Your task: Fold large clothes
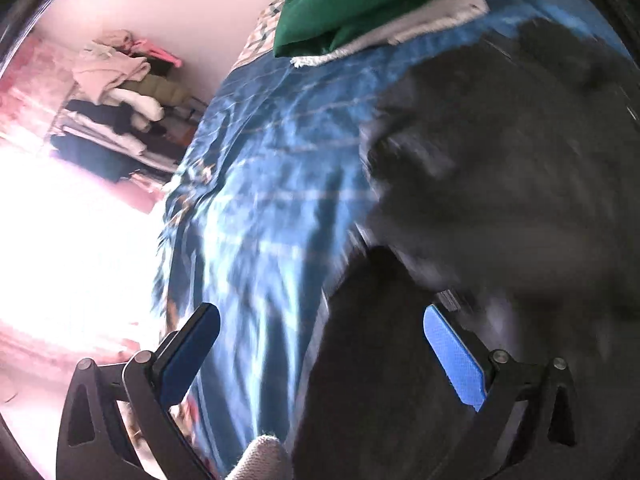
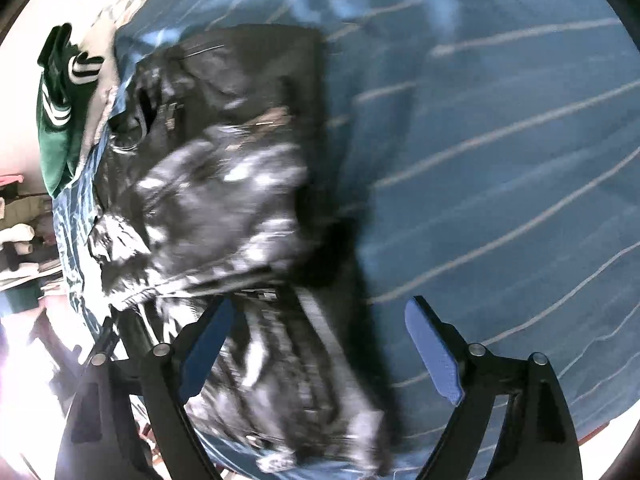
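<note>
A black jacket [image 2: 224,184] lies bunched on a blue striped bedspread [image 2: 500,140]; it is motion-blurred. In the left wrist view the same black jacket [image 1: 500,200] fills the right side over the blue bedspread [image 1: 272,184]. My left gripper [image 1: 320,324] stands open, its blue pads wide apart above the jacket's edge and the bedspread, pressing on nothing. My right gripper [image 2: 320,320] is also open, with the jacket's lower part lying loose below and between the spread fingers, neither pad touching it.
A green garment with white stripes [image 1: 352,4] lies on a grey one at the bed's far end, seen too as the green garment [image 2: 60,112]. A rack of stacked clothes [image 1: 116,96] stands by the pink wall. Glare washes out the floor at left.
</note>
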Demonstrator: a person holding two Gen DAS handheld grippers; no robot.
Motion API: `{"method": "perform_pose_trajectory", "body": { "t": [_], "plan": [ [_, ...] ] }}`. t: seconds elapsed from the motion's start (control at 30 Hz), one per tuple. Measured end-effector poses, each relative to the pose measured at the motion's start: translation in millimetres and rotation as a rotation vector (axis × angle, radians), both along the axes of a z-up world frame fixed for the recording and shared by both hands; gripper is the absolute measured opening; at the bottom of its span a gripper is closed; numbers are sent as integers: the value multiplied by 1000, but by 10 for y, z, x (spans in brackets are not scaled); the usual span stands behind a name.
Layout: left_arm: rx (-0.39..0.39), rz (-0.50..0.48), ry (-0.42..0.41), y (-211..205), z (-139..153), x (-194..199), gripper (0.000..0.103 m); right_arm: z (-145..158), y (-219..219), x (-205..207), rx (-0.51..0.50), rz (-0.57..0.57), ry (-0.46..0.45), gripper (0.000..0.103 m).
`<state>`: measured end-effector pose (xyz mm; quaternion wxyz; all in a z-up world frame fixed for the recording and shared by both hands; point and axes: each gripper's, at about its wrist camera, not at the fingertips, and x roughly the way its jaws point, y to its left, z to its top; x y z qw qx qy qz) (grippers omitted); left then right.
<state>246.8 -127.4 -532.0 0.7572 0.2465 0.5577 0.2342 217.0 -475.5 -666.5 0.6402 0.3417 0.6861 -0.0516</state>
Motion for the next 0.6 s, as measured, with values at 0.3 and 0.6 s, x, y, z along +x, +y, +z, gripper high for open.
{"method": "perform_pose_trajectory", "body": {
  "t": [0.3, 0.6],
  "plan": [
    [24, -75, 192, -1868, -223, -1257, 103, -52, -1023, -482, -92, 126, 34, 90],
    [22, -196, 242, -3016, -587, -1564, 103, -161, -1773, -777, -77, 44, 76, 90]
  ]
}}
